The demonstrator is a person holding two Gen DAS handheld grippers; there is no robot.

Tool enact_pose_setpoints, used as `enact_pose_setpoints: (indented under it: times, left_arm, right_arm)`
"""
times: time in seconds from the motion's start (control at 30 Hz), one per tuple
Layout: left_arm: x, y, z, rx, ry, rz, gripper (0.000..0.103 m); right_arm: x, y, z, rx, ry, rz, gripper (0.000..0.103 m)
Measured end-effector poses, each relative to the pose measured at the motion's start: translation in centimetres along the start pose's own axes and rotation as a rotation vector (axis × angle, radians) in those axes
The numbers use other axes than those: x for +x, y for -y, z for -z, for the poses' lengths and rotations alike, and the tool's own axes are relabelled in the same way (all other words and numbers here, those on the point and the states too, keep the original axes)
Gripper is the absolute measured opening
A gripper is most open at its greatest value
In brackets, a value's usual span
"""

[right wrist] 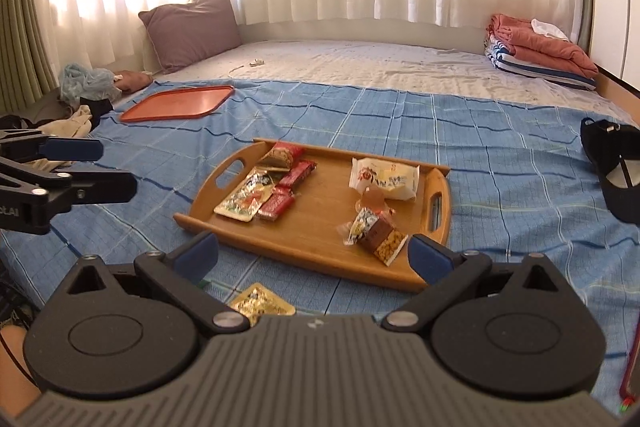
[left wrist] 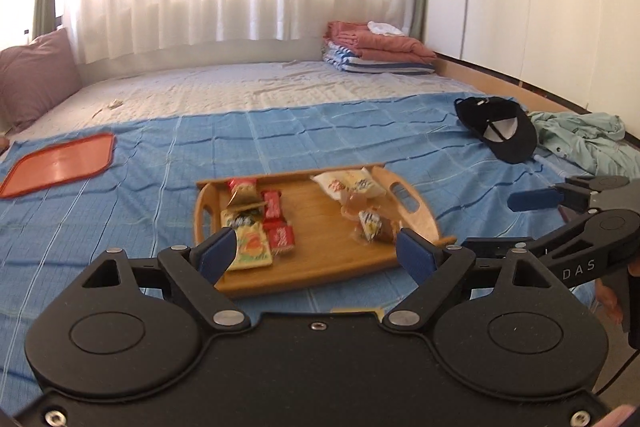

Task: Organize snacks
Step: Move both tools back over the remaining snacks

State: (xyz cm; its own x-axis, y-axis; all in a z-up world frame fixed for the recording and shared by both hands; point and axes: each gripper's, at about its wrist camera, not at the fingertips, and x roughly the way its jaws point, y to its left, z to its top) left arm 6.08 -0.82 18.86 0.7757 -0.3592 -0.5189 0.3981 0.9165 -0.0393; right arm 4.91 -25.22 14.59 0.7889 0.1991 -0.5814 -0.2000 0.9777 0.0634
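On the bed, a blue checked sheet point(right wrist: 400, 131) covers the near half, and the wooden tray point(right wrist: 440, 187) sits on it right ahead of both my grippers. From the right wrist view, its long axis runs from near left to far right, with a cut-out handle at each short end. Well off to the far left lies a flat orange tray point(right wrist: 180, 103), and a black cap point(left wrist: 500, 131) rests to the right.

My left gripper point(left wrist: 316, 255) is spread wide with nothing between its blue pads, hanging over the tray's near edge. My right gripper point(right wrist: 316, 259) is likewise spread and holding nothing.

Inside the wooden tray, a white snack bag point(right wrist: 384, 179) lies near the far right end. A yellow packet point(right wrist: 244, 197) lies at the left end, its length running toward the far side, with red wrappers point(right wrist: 288, 187) just beside it. A brown nut bar point(right wrist: 384, 241) sits by the near edge. One gold packet point(right wrist: 260, 303) lies on the sheet outside the tray, just below my right gripper.
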Motion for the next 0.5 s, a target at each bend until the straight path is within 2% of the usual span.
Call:
enact_pose_setpoints:
  times: [0.2, 0.5]
  left_arm:
    - [-0.5, -1.0, 3.8, -0.019, -0.015, -0.046, 0.086]
    - [1.2, -3.7, 9.1, -0.097, -0.051, -0.135, 0.087]
  right_arm:
    - [0.7, -1.3, 3.6, -0.026, -0.015, 0.001, 0.103]
    - [2.2, -4.1, 8.0, -0.091, -0.032, 0.027, 0.103]
